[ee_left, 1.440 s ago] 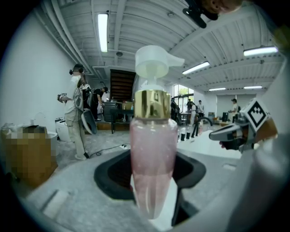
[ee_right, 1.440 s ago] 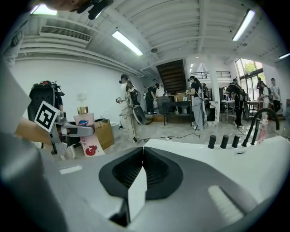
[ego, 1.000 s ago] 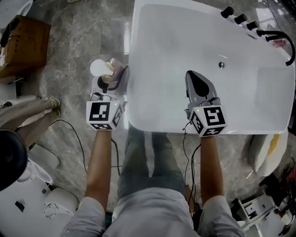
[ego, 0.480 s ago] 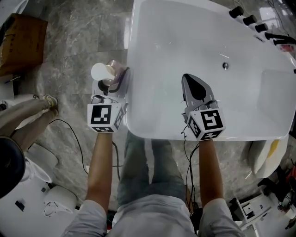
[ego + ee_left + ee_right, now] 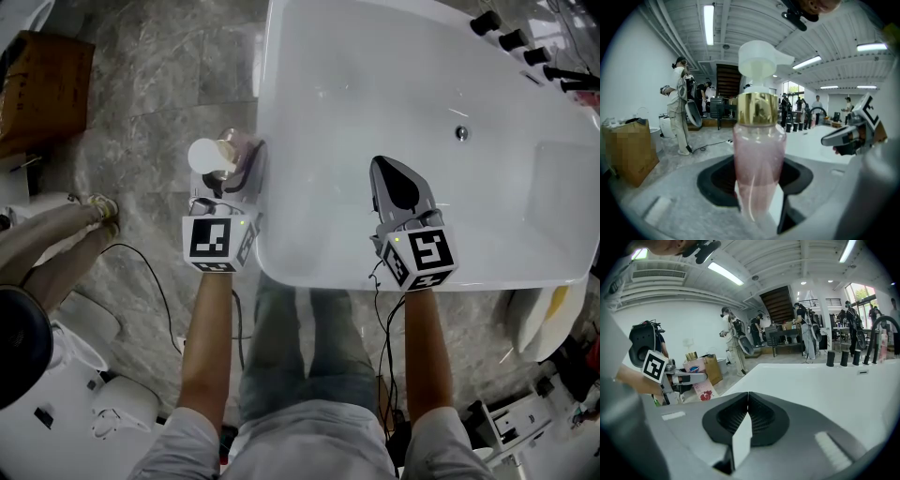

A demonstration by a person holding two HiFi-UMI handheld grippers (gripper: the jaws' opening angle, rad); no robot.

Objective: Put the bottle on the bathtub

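CLEAR: bathtub (image 5: 328, 84) left rim and basin bare, just beside left gripper (image 5: 230, 161) holding bottle (image 5: 208, 155) | BLOCKED: right gripper (image 5: 394, 173) over near basin; black taps (image 5: 511, 39) far right corner; cardboard box (image 5: 47, 89), bystander's leg (image 5: 47, 230), floor cable (image 5: 167, 298) to the left

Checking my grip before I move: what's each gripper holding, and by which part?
The left gripper clamps the pink bottle by its lower body; right gripper is shut, empty.

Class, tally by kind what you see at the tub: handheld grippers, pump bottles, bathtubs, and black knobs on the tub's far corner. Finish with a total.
Handheld grippers: 2 (left gripper, right gripper)
Pink clear-plastic pump bottle, white head, gold collar: 1
White bathtub: 1
Black knobs: 3
Total: 7
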